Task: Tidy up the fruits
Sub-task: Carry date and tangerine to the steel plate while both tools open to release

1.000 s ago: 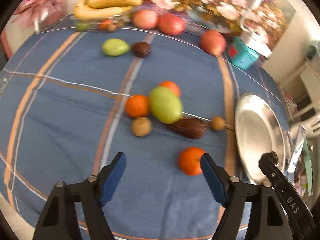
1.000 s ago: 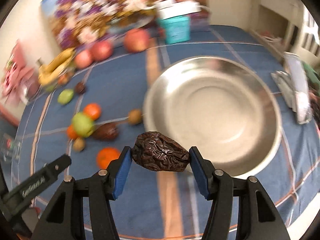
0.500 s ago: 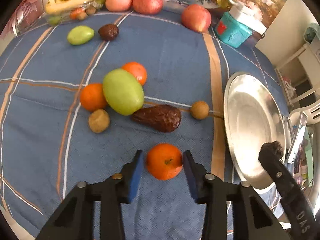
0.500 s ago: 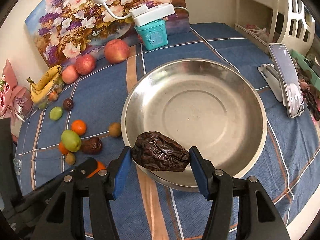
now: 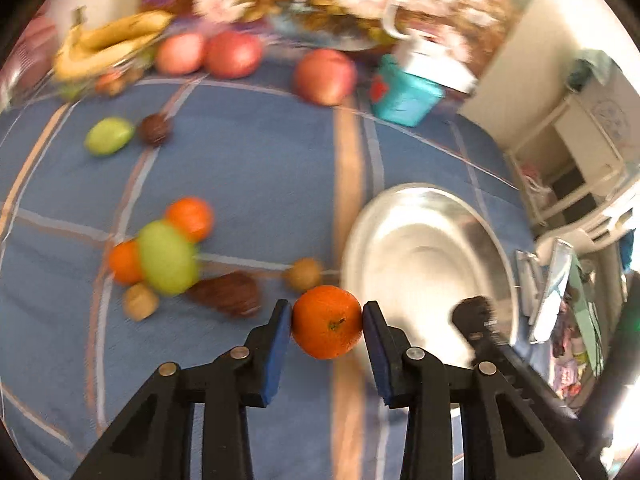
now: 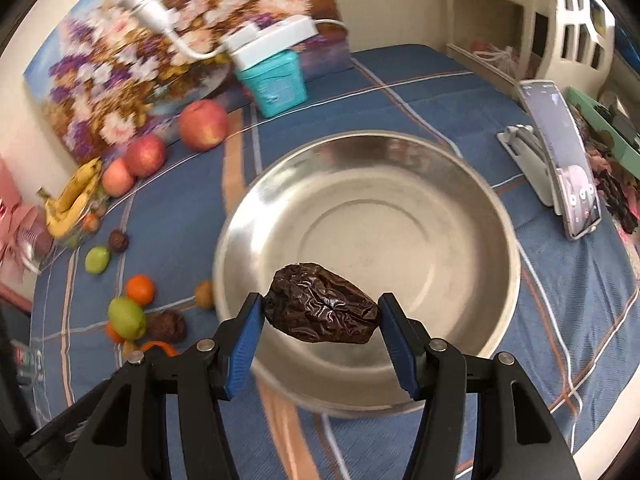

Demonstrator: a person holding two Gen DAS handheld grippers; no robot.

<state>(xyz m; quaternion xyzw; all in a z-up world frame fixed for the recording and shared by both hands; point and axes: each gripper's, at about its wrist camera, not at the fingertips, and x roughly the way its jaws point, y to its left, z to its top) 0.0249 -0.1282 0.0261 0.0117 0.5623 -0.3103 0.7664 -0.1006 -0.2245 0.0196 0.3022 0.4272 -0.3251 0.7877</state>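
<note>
My left gripper [image 5: 326, 322] is shut on an orange tangerine [image 5: 326, 322] and holds it above the blue cloth, just left of the steel bowl [image 5: 424, 256]. My right gripper [image 6: 320, 314] is shut on a wrinkled dark brown fruit [image 6: 320, 314] and holds it over the near rim of the steel bowl [image 6: 400, 200], which holds nothing else. On the cloth lie a green fruit [image 5: 166, 258], two tangerines [image 5: 190, 218], a dark brown fruit [image 5: 228, 294] and two small brown fruits [image 5: 304, 274].
At the back stand apples [image 5: 324, 76], bananas [image 5: 108, 42], a small green fruit [image 5: 108, 140], a dark round fruit [image 5: 154, 130] and a teal box [image 5: 404, 96]. A phone on a stand [image 6: 560, 160] is right of the bowl. A flower painting leans against the wall.
My left gripper closed on the tangerine, lifted it and moved right toward the bowl. My right gripper kept hold of the dark fruit and moved over the bowl's near rim.
</note>
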